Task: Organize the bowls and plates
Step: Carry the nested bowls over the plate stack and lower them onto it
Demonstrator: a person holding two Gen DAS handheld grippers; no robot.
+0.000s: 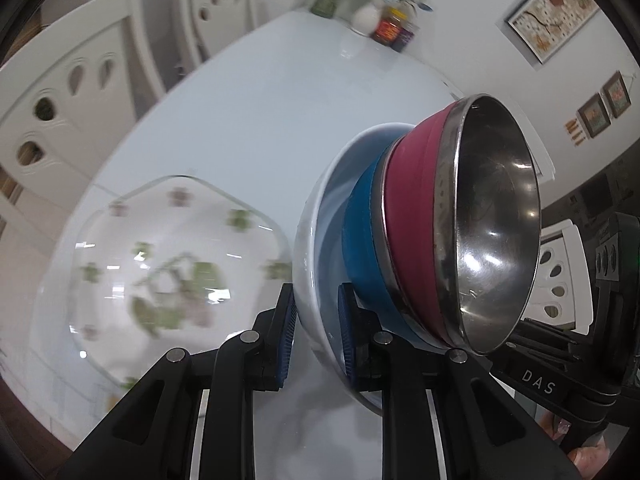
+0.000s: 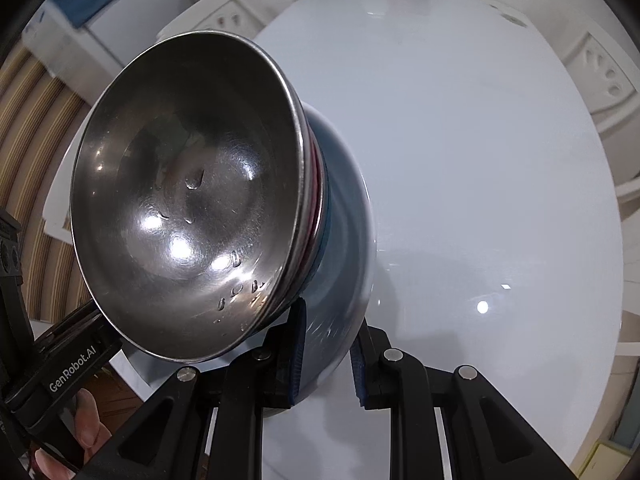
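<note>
A stack of bowls is held in the air above the white table (image 1: 248, 120): a big white bowl (image 1: 316, 240) outermost, a blue bowl (image 1: 360, 236) inside it, and a red bowl (image 1: 412, 220) with a steel inside (image 1: 496, 220) innermost. My left gripper (image 1: 318, 328) is shut on the white bowl's rim. My right gripper (image 2: 328, 344) is shut on the opposite rim of the white bowl (image 2: 344, 240); the steel inside (image 2: 188, 208) fills that view. A glass plate (image 1: 168, 264) with a green flower pattern lies on the table to the left.
White chairs (image 1: 72, 92) stand along the table's left side. A vase of flowers (image 1: 372, 4) and jars (image 1: 394, 30) stand at the table's far end. Another white chair (image 2: 604, 80) is at the right side. The table top (image 2: 480, 140) spreads ahead in the right wrist view.
</note>
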